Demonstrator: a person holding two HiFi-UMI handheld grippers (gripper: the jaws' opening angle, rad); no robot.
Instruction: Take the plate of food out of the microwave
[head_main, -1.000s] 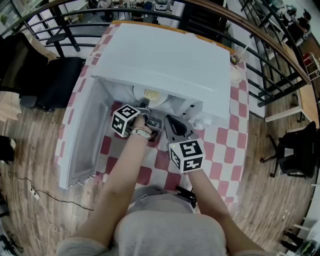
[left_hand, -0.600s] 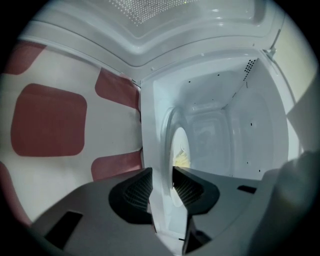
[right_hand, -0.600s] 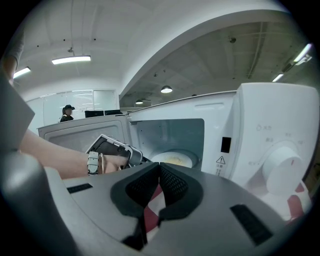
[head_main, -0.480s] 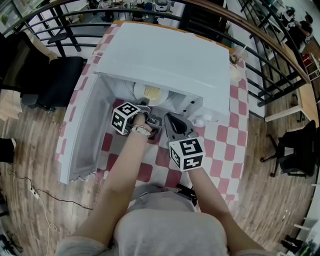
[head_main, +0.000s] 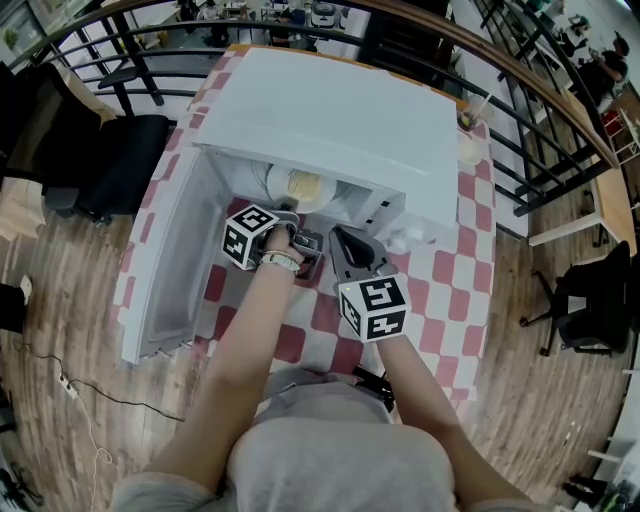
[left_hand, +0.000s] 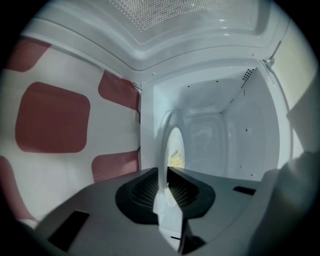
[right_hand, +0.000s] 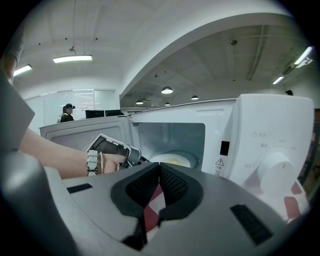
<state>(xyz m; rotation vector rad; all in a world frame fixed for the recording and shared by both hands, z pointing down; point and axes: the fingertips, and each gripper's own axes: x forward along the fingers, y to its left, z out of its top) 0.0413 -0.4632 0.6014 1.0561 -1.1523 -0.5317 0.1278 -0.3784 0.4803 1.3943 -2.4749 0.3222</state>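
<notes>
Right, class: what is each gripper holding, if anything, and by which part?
The left gripper, whose jaws have just been closing, grips the plate by its near rim, inside the microwave. The right gripper holds nothing.

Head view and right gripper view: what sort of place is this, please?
Probably an open-plan office or lab, not a home kitchen: the microwave stands on a checked table beside a curved railing, office chairs stand around, and monitors show under ceiling strip lights.
</notes>
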